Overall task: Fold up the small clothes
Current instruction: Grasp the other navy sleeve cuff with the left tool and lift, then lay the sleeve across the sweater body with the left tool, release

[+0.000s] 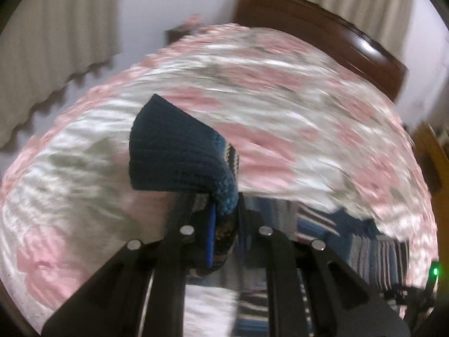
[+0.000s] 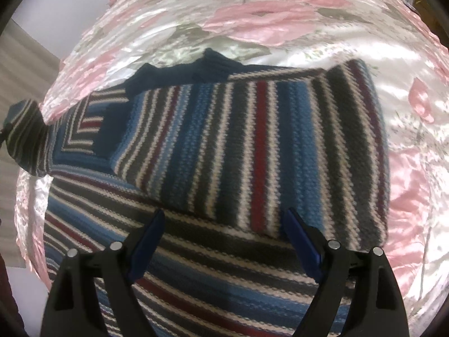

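Striped knit sweater spread on the bed, one side folded over the body, ribbed navy cuff lifted clear of it. Left gripper clamped on that cuff; right gripper hovering above the stripes, fingers wide apart. Beneath, glossy satin bedspread, pink floral on white. Beyond, dark wooden headboard, beige pleated curtains, pale wall.

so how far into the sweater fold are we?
Done: one sleeve lies folded across the striped sweater. In hand: left tool is shut on the other sleeve's navy cuff, lifted off the bedspread. Right tool open, empty. Left: lay that sleeve, fold the body.
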{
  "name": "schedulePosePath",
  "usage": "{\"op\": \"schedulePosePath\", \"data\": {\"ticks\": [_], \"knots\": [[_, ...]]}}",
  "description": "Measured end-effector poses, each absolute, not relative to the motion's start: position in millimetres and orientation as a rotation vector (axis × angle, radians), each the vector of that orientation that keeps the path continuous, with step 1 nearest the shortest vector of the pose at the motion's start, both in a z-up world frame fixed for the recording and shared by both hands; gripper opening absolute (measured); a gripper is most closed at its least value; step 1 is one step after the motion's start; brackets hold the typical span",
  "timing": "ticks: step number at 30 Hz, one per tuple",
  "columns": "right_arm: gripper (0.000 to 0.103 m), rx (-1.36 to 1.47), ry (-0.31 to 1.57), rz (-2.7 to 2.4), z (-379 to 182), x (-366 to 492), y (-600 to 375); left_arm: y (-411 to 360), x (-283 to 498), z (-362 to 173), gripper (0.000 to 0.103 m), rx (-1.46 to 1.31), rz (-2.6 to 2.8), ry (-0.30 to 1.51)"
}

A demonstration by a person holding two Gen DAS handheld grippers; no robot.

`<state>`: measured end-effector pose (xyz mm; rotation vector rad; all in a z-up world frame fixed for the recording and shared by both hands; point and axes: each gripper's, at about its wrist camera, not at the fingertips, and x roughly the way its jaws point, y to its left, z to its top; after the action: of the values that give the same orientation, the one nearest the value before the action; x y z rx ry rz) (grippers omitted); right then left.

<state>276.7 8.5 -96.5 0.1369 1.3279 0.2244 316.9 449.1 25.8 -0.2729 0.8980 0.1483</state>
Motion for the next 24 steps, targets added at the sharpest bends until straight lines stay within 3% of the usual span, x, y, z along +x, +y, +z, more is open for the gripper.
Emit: {"op": "schedulePosePath", "data": {"ticks": [15, 16, 18, 19, 24], "knots": [[0.087, 0.152, 1.328, 0.217, -102, 275, -19, 267, 335, -69, 0.013, -0.267, -0.139, 1.09], [0.087, 0.155, 1.331, 0.216, -103, 275, -20, 260, 336, -74, 0.016, -0.259, -0.135, 1.102], [0.087, 0.149, 1.335, 0.216, -105, 274, -19, 251, 337, -94, 0.03, -0.228, -0.124, 1.15], [0.087, 0.14, 1.336, 0.216, -105, 274, -18, 250, 336, -100, 0.044, -0.23, -0.127, 1.177], [0.087, 0.096, 1.344, 0.21, -104, 274, -11, 263, 313, -81, 0.052, -0.273, -0.182, 1.176]]}}
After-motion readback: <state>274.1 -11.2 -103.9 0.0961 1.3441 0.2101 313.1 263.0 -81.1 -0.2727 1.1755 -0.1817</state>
